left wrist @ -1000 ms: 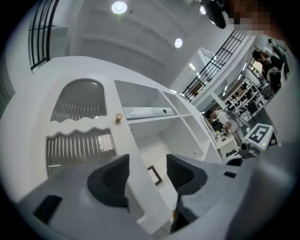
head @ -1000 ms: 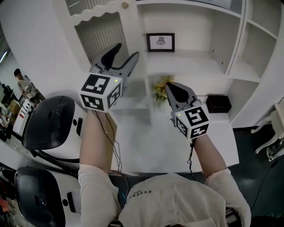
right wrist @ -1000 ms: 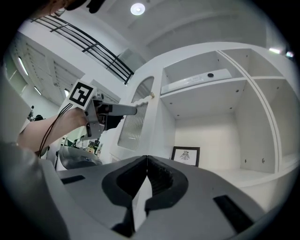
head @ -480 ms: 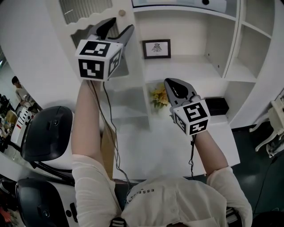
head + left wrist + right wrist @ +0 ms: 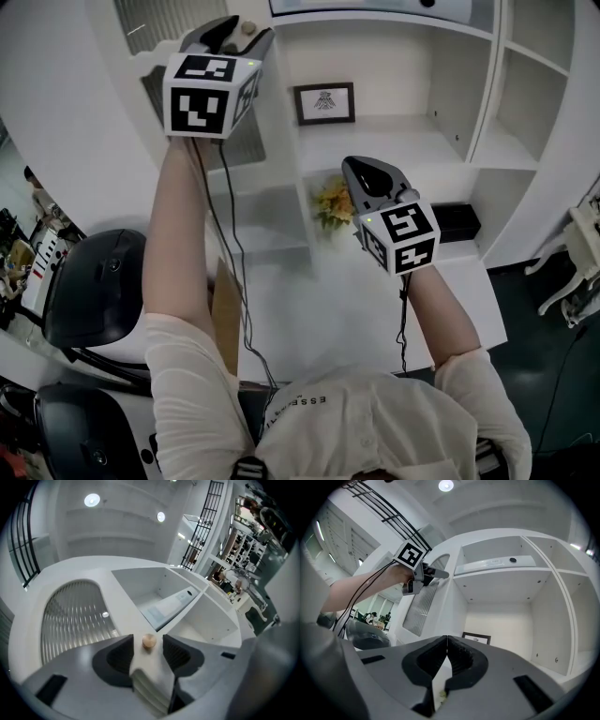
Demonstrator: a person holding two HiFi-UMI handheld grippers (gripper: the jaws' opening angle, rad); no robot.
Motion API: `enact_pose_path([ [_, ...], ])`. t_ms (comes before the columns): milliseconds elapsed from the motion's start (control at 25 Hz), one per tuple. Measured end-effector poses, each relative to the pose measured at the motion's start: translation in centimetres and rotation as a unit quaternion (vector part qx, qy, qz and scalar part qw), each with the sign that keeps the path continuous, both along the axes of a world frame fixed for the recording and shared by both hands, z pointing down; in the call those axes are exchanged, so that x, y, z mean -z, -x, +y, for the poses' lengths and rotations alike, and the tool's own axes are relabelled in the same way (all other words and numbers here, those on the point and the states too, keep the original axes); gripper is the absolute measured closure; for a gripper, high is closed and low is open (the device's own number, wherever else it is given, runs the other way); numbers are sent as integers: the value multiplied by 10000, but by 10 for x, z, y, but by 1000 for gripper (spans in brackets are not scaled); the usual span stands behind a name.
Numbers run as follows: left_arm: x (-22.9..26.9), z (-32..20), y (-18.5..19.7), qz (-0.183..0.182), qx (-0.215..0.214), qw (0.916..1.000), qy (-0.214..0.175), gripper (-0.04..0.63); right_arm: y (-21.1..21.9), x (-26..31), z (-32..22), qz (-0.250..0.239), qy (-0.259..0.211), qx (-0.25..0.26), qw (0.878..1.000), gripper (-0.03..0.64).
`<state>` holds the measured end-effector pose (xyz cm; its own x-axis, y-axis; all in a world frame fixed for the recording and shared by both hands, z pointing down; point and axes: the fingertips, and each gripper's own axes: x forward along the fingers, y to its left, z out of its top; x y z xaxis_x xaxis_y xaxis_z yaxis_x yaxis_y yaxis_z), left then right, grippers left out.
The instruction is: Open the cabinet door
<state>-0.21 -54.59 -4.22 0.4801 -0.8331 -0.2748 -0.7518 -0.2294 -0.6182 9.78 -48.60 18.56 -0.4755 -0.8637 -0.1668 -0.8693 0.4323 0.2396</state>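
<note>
Head view: my left tool (image 5: 236, 34) is up at the knob (image 5: 246, 26), high on the cabinet door's (image 5: 274, 112) right edge.

Left gripper view: the jaws are closing around the knob but not yet pinching it. If I pull early, I'd likely slip off.

Right gripper view: my right tool (image 5: 446, 641) is pressed together and empty.

Head view: tips of my left gripper (image 5: 236, 30) are mostly hidden behind its own cube (image 5: 208, 94). The cabinet door (image 5: 94, 131) around it is cut off at the top edge. The flowers (image 5: 330, 201) are partly covered by my right gripper (image 5: 361, 173). The frame (image 5: 324, 101) beyond has a print too small to tell.
</note>
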Motion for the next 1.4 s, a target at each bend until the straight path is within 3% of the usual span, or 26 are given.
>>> enact_pose_path([
  [80, 1, -3, 3, -13, 169, 9997, -152, 451, -1, 0, -3, 30, 28, -28, 10000, 603],
  [280, 1, -3, 1, -197, 239, 9989, -341, 460, -3, -4, -8, 79, 108, -70, 9999, 603],
  [400, -2, -3, -2, -348, 203, 9988, -261, 509, -2, -8, -7, 87, 149, -78, 9998, 603],
  [720, 1, 9, 1, -107, -212, 9997, -95, 512, 2, -10, 1, 103, 164, -75, 9998, 602],
  [960, -1, 35, 6, -171, -640, 9977, -121, 515, 15, -15, 10, 116, 109, -33, 9999, 602],
  [1400, -1, 77, 20, -201, -1420, 9897, -45, 520, 30, -2, 35, -320, -544, 117, 9979, 601],
])
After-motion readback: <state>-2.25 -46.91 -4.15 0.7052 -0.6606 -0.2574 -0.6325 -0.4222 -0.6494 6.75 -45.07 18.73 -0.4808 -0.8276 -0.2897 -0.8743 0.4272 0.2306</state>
